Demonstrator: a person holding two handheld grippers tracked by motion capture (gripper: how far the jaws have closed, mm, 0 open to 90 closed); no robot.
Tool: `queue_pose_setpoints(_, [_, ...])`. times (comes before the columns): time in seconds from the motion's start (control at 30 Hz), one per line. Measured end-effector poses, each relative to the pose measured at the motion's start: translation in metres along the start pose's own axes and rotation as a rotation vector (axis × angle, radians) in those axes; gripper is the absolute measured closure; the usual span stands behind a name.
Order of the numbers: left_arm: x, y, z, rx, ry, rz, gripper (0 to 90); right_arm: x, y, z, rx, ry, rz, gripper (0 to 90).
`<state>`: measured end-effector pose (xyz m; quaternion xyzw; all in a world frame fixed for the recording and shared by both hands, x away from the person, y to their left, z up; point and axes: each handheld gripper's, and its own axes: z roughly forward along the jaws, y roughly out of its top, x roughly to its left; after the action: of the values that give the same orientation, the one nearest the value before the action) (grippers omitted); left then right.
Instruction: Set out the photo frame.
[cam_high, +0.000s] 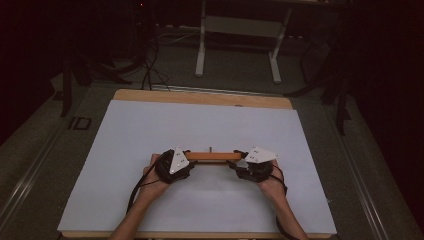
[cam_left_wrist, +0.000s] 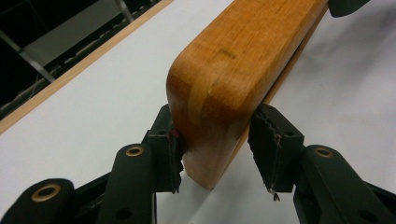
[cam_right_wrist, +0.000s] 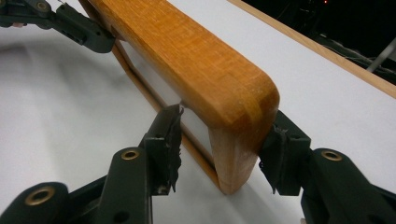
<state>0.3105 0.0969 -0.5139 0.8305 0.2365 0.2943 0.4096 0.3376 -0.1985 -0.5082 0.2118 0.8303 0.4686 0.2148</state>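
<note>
Holding a long orange-brown wooden frame with rounded corners (cam_high: 214, 157) up on its edge, you have one end in each hand near the middle of the white-covered counter (cam_high: 150, 130).

Your left tongs (cam_high: 186, 161) straddle the frame's left end. In the left gripper view, those tongs (cam_left_wrist: 215, 149) have one black pad (cam_left_wrist: 169, 151) touching the wood at the corner, while the other pad (cam_left_wrist: 271, 144) stands just off the opposite face. They are part open, bracketing the frame rather than clearly clamping it.

Your right tongs (cam_high: 236, 161) meet the frame's right end. In the right gripper view, these tongs (cam_right_wrist: 222, 149) sit either side of the rounded corner (cam_right_wrist: 238, 116): the far pad (cam_right_wrist: 280, 149) is against the wood, and the near pad (cam_right_wrist: 168, 144) is apart from it, beside the thin lower rail. You also see the other tongs (cam_right_wrist: 88, 30) at the frame's far end there.

A small dark peg (cam_high: 210, 148) rises from the middle of the frame's top edge. The frame's lower edge is at or near the white surface; whether it touches, I cannot tell.
</note>
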Motion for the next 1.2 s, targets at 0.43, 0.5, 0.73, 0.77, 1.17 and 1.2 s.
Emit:
queue_pose_setpoints(0.43, [0.011,0.001,-0.007,-0.007,-0.114,-0.116,56.4,-0.002,0.006,-0.008,-0.005,0.052,0.024,54.7])
queue_pose_setpoints(0.5, [0.012,0.001,-0.007,-0.003,-0.123,-0.123,56.3,-0.002,0.006,-0.008,-0.003,0.058,0.027,55.0])
queue_pose_setpoints(0.73, [0.025,-0.003,-0.01,-0.012,-0.234,-0.254,56.2,-0.003,0.007,-0.01,0.017,0.112,0.086,57.5])
queue_pose_setpoints(0.77, [0.027,-0.004,-0.011,-0.021,-0.249,-0.274,56.1,-0.004,0.006,-0.01,0.019,0.121,0.098,58.0])
queue_pose_setpoints(1.17, [0.033,-0.01,0.001,0.017,-0.248,-0.379,52.9,-0.01,0.003,0.0,0.045,0.134,0.169,55.7])
queue_pose_setpoints(1.2, [0.033,-0.01,0.003,0.033,-0.245,-0.38,50.7,-0.01,0.002,0.001,0.052,0.124,0.171,55.3])
